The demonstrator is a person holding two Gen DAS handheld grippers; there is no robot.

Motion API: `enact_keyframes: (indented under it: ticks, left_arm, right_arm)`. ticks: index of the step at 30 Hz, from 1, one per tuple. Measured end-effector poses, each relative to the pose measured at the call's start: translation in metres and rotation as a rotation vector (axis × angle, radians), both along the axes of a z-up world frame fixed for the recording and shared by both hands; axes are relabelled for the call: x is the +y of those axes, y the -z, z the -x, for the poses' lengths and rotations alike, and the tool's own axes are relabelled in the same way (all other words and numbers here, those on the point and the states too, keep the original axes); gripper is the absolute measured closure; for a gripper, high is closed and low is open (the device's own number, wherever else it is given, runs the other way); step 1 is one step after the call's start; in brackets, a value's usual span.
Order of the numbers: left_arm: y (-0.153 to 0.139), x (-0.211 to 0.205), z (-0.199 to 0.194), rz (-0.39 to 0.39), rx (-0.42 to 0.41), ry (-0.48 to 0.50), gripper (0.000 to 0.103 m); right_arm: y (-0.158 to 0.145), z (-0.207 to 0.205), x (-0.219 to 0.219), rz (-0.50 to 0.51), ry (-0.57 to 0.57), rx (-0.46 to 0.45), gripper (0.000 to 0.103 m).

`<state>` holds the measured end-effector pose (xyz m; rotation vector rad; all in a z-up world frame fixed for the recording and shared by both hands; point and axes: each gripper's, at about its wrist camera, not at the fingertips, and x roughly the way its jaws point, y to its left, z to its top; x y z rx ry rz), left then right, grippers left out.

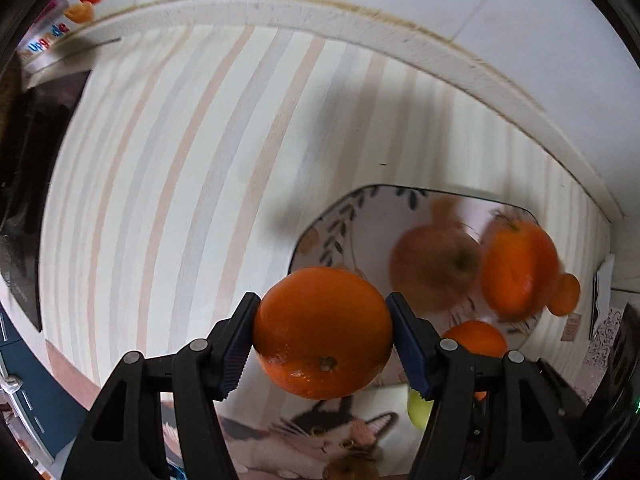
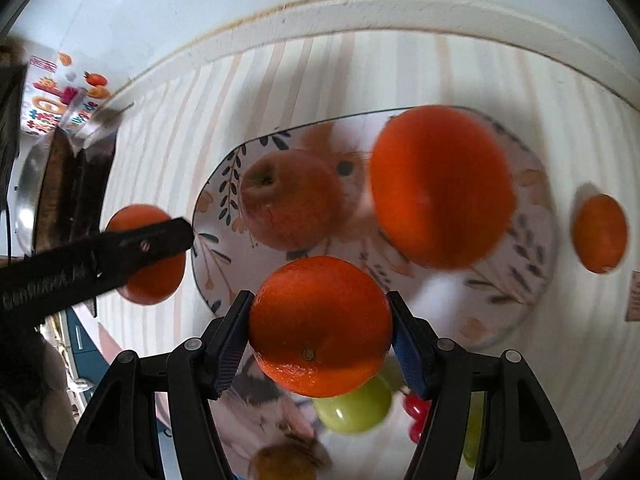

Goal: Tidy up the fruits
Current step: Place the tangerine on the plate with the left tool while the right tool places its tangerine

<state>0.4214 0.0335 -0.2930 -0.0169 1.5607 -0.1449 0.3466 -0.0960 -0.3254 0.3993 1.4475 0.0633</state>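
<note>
Two grippers are each clamping an orange. In the left wrist view, the left gripper (image 1: pixel 322 330) is squeezing an orange (image 1: pixel 322 332) between both fingers above the striped tablecloth (image 1: pixel 180 160), just left of the leaf-patterned plate (image 1: pixel 340 216), which is carrying a blurred apple (image 1: pixel 434 266) and a tangerine (image 1: pixel 518 268). In the right wrist view, the right gripper (image 2: pixel 320 328) is gripping another orange (image 2: pixel 320 326) over the plate's near rim, with a green apple (image 2: pixel 352 410) lying beneath.

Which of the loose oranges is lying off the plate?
The small orange lying alone on the striped cloth, right of the floral plate. The large orange lies on it; two others are gripper-held.
</note>
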Motion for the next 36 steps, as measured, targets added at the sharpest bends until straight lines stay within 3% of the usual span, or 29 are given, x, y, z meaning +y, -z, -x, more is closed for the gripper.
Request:
enact_keyframes:
  ticks: [7,15,18,21,24,27,29,36]
  left_arm:
    - [0.024,-0.001,-0.019,0.003,0.048,0.007,0.041]
    - [0.027,-0.008,-0.017,-0.023,0.055,0.036,0.040]
    - [0.027,-0.010,-0.013,-0.034,0.054,0.044,0.040]
    - [0.026,-0.013,-0.011,-0.020,0.055,0.039,0.039]
    - [0.020,-0.013,-0.008,0.004,0.051,0.033,0.023]
    - [0.008,-0.012,-0.010,-0.003,0.033,0.032,0.019]
    - [0.000,-0.011,-0.007,-0.009,0.026,0.021,0.018]
    - [-0.032,-0.007,0.024,-0.064,-0.067,0.003,0.018]
  right_arm:
    - [0.024,-0.009,0.009,-0.046,0.017,0.026,0.035]
    - [0.034,-0.018,0.021,-0.151,0.027,0.035,0.034]
    - [0.027,-0.022,0.024,-0.141,0.008,0.022,0.026]
    - [0.022,-0.023,0.023,-0.127,-0.004,0.025,0.024]
    - [0.019,-0.025,0.022,-0.114,-0.008,0.033,0.023]
    - [0.012,-0.019,0.013,-0.103,-0.009,0.035,0.020]
    - [0.004,-0.013,0.004,-0.077,-0.016,0.027,0.012]
    - [-0.034,0.009,-0.024,0.088,-0.030,-0.034,0.009]
